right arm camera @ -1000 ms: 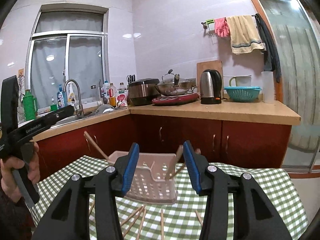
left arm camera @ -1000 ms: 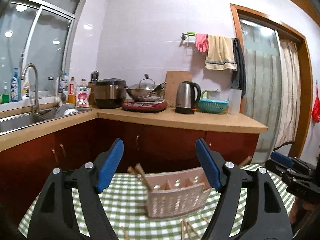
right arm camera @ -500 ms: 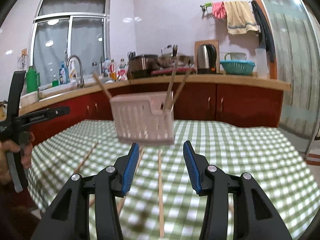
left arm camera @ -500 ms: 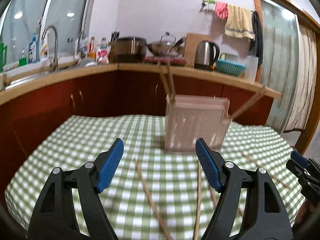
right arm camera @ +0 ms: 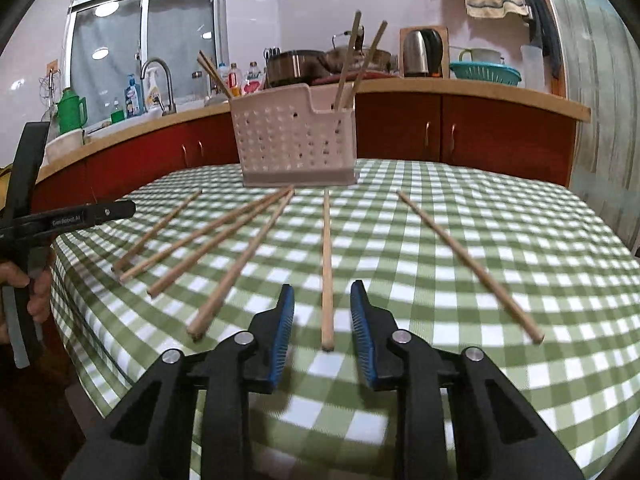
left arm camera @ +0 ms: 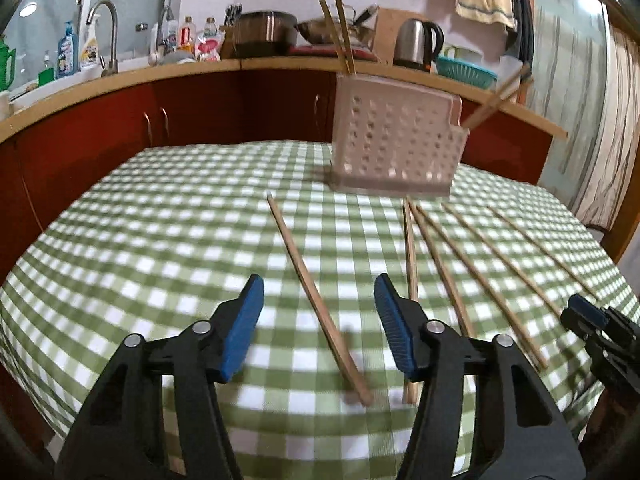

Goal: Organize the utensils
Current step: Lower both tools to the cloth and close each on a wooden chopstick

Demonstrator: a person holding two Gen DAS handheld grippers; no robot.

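Left tongs: parted wide, empty, low over the bench on the near side of the caddy, straddling the near end of one loose chopstick without touching it. Right tongs: parted more narrowly, empty, likewise near side of the caddy, blue pads flanking the butt of a single chopstick that runs straight toward the caddy; contact not evident. Perforated pale caddy: upright at the far side of the green-checked cloth. Chopsticks already standing in caddy: about four, leaning out of its two ends. Chopsticks loose: six, fanned flat on the cloth in front of the caddy, tips nearest it. Progress, by estimate: under half stowed; six pieces left to lift and drop in. Next pick, judged likeliest: the stick between the right pads.
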